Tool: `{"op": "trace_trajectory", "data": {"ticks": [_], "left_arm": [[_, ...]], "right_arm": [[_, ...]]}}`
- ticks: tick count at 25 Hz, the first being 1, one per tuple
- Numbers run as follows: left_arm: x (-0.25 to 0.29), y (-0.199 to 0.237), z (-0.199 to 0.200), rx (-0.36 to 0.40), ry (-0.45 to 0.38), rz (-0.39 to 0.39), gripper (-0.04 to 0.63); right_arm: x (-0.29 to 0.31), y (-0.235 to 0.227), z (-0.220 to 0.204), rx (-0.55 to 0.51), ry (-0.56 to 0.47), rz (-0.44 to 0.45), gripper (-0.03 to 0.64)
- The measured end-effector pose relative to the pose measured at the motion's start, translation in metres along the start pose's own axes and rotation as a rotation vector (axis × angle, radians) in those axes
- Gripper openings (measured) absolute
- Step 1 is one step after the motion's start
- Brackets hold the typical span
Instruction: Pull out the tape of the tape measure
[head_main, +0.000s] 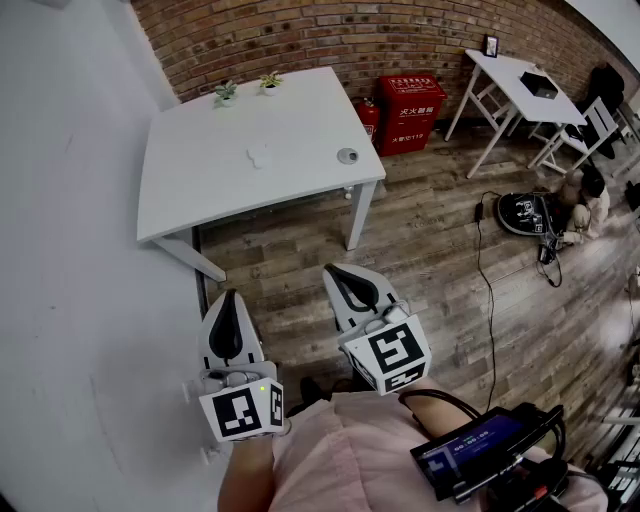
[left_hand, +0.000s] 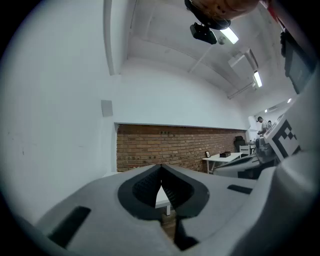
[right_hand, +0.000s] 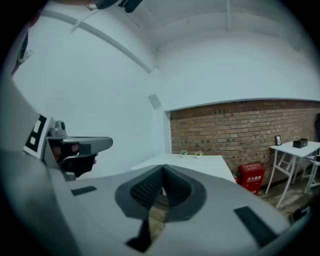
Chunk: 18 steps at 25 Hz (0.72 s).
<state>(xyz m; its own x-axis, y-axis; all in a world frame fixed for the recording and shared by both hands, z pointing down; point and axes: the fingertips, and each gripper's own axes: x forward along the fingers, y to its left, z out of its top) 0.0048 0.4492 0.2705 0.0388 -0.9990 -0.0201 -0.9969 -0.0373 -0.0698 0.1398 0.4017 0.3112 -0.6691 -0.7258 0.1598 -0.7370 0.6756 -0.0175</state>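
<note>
A small round grey thing (head_main: 347, 155), probably the tape measure, lies near the right edge of the white table (head_main: 220, 170), far ahead of both grippers. Beside it lies a flat white object (head_main: 259, 155). My left gripper (head_main: 230, 297) is held low over the floor near the person's body, jaws shut and empty. My right gripper (head_main: 337, 268) hangs beside it, also shut with nothing in it. In the left gripper view the left gripper (left_hand: 161, 170) shows its ribbed pads meeting. The right gripper view shows the right gripper (right_hand: 163, 170) the same, with the table (right_hand: 200, 162) beyond.
Two small potted plants (head_main: 226, 92) (head_main: 270, 80) stand at the table's far edge by the brick wall. A red box (head_main: 410, 110), a second white table (head_main: 520, 85), a person seated on the floor (head_main: 585, 195) and a cable (head_main: 480, 270) lie to the right.
</note>
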Motion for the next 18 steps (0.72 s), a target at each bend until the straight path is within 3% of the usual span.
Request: {"op": "trace_trajectory", "data": {"ticks": [13, 14, 15, 18], "left_arm": [[-0.003, -0.001, 0.001, -0.008, -0.005, 0.024, 0.009], [-0.003, -0.002, 0.002, -0.019, -0.012, 0.021, 0.077], [-0.002, -0.002, 0.003, -0.031, -0.016, 0.015, 0.193], [0.003, -0.005, 0.005, -0.039, -0.013, 0.024, 0.216]], "right_arm": [[-0.002, -0.003, 0.003, 0.032, -0.040, 0.011, 0.008], [-0.001, -0.002, 0.005, 0.041, -0.041, 0.024, 0.123], [0.000, -0.003, 0.006, 0.047, -0.038, 0.034, 0.212], [0.000, -0.013, 0.010, 0.033, -0.029, 0.025, 0.215]]}}
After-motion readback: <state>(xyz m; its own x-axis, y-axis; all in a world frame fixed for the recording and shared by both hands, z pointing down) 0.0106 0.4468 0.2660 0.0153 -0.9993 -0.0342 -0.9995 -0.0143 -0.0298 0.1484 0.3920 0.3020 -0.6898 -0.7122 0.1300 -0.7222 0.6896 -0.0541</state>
